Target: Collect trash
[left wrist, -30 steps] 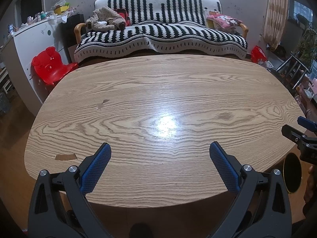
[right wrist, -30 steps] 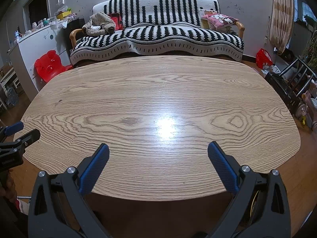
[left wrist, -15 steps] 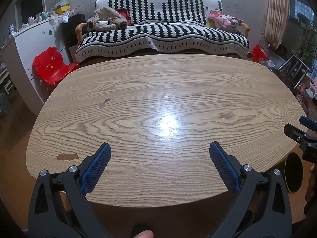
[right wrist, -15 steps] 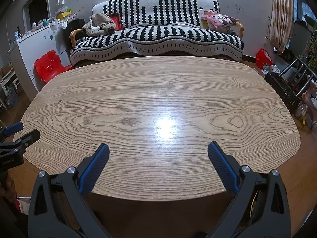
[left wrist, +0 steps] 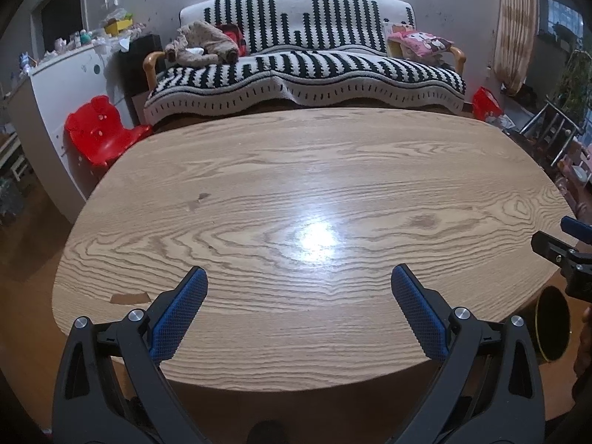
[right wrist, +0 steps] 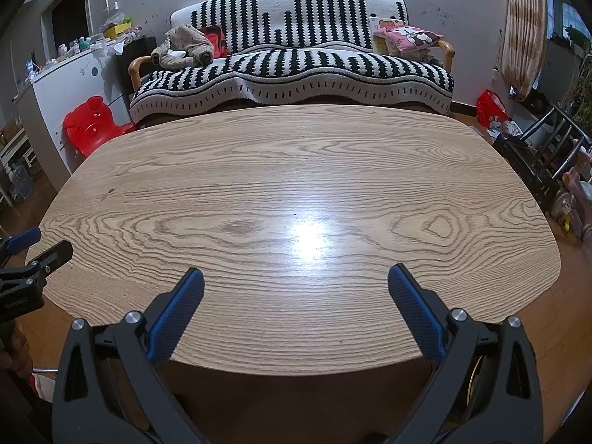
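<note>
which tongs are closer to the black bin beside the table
Right. The right tongs hang just above the black bin off the table's right edge; the left tongs sit further left, over the table's near edge.

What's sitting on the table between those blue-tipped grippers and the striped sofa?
Nothing: in both wrist views the wooden table is bare from the left gripper to the striped sofa.

A big table (left wrist: 296,192) sits right in front of me. Behind it is a sofa (left wrist: 307,70) against the wall. A small chair (left wrist: 100,137) stands left of the table, next to a cabinet (left wrist: 63,111). A round bin (left wrist: 551,325) stands on the floor below the table's right edge.
</note>
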Motion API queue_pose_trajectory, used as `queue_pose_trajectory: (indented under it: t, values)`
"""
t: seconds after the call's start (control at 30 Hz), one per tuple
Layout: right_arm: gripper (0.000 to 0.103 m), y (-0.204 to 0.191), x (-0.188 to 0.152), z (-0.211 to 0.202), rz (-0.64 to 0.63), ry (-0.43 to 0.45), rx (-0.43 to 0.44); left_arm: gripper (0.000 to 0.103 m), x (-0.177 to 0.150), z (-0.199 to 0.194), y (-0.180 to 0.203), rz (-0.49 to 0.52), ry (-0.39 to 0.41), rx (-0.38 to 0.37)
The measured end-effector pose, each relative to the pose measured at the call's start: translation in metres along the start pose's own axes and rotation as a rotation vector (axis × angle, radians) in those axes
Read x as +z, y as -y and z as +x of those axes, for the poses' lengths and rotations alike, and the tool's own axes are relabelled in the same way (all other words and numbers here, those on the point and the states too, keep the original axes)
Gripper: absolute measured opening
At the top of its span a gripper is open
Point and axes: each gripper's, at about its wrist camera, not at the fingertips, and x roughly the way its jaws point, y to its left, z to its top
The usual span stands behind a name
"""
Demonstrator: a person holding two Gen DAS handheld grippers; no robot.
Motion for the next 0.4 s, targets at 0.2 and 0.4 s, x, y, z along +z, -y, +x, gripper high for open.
queue_pose_trajectory:
  t: [0.2,0.4]
  values:
    - [0.096,0.0003,0.0001,-0.0001,-0.001,0.0,0.0,0.096,0.0023,0.0028,0.0003,0.001,-0.015,0.025]
    - [0.096,0.0006,-0.0001,-0.0002,-0.001,0.001,0.0,0.096,0.0016,0.0051,0.0003,-0.007,-0.032,0.0]
